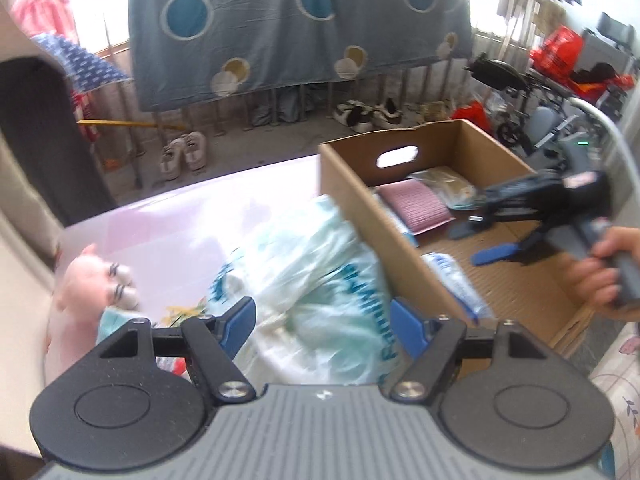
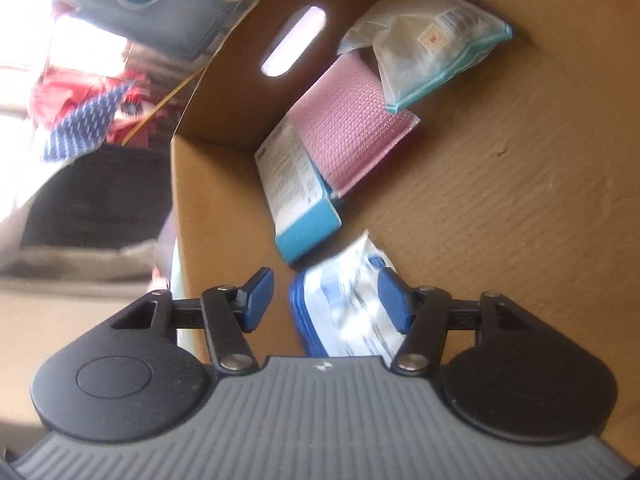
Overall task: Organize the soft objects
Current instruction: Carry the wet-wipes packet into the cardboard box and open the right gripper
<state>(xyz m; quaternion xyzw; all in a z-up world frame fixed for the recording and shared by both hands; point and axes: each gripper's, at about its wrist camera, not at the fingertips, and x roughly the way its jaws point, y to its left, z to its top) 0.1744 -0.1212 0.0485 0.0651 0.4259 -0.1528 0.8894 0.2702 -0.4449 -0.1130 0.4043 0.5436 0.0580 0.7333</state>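
A brown cardboard box (image 1: 360, 204) stands on a pink table (image 1: 192, 216). Inside lie a pink knit pack (image 2: 348, 128), a clear teal-edged pouch (image 2: 432, 44) and a blue-and-white soft pack (image 2: 348, 304). My right gripper (image 2: 326, 300) is open inside the box, just above the blue-and-white pack; it also shows in the left wrist view (image 1: 480, 244). My left gripper (image 1: 324, 320) is open over a pale green plastic bag (image 1: 312, 280) that leans against the box's outer wall. A pink plush toy (image 1: 96, 280) lies at the left on the table.
A blue sheet with circles (image 1: 296, 28) hangs on a rail behind the table. Shoes (image 1: 184, 156) stand on the floor below it. A wheelchair (image 1: 516, 92) and red bags are at the back right. A dark chair (image 1: 44, 136) is at the left.
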